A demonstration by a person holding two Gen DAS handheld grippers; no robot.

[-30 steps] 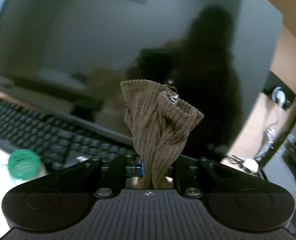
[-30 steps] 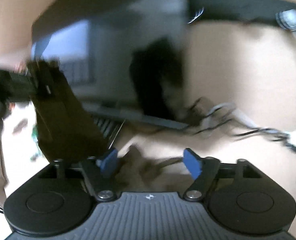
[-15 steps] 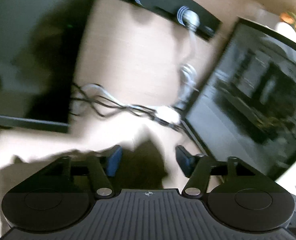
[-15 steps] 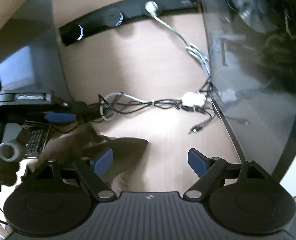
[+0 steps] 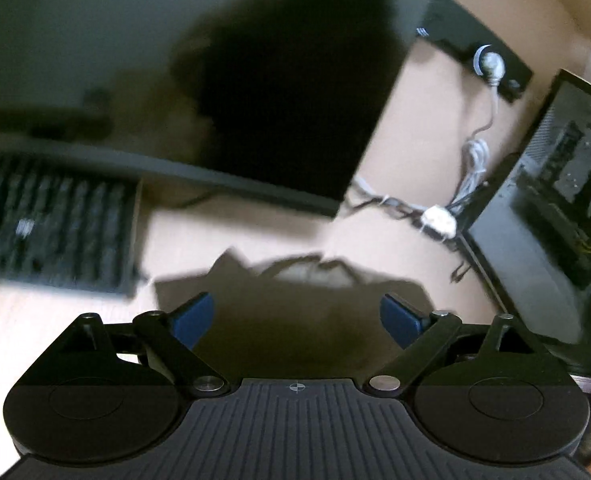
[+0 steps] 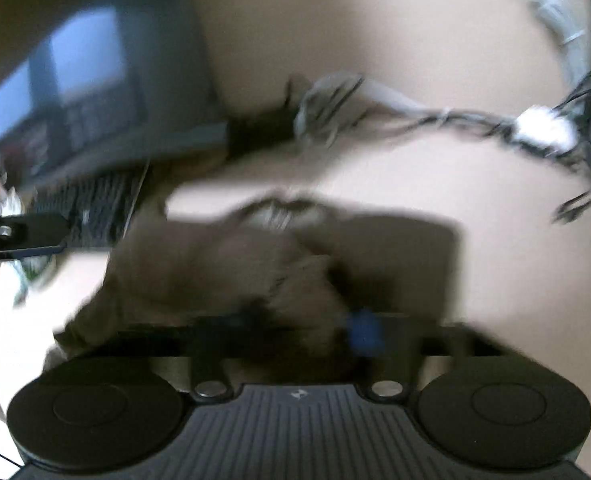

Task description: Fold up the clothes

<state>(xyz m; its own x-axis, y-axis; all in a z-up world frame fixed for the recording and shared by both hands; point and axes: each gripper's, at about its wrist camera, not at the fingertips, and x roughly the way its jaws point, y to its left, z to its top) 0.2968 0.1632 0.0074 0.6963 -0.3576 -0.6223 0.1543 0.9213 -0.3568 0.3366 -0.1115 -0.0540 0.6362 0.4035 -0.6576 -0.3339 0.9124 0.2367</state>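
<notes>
Two blue pads stand wide apart on the left gripper (image 5: pixel 297 316) in the left wrist view, and its jaws are opening; nothing is pinched between them. Past the pads a brown garment (image 5: pixel 295 292) lies flat on the pale wooden desk (image 5: pixel 55 320), in shade, its far edge reaching toward the foot of a dark monitor (image 5: pixel 287 92). A black keyboard (image 5: pixel 51 224) sits to the left of the garment, blurred. To the right a bundle of white and black cables (image 5: pixel 435 216) runs along the desk toward a black computer case (image 5: pixel 555 208), and a black cable slot (image 5: pixel 479 60) with a white plug crosses the desk further back

The right wrist view is heavily smeared. The right gripper (image 6: pixel 307 324) has its jaws closing, with a bunched fold of the brown garment (image 6: pixel 223 272) between them; one blue pad (image 6: pixel 363 328) shows against the cloth, the other is lost in the blur, so whether the pads already press on the fabric cannot be told. The rest of the garment spreads over the desk (image 6: pixel 495 280) just ahead of the gripper. Left of it lie the keyboard (image 6: pixel 91 208) and the monitor (image 6: pixel 87 92), and the cables (image 6: pixel 435 116) run across the desk behind
</notes>
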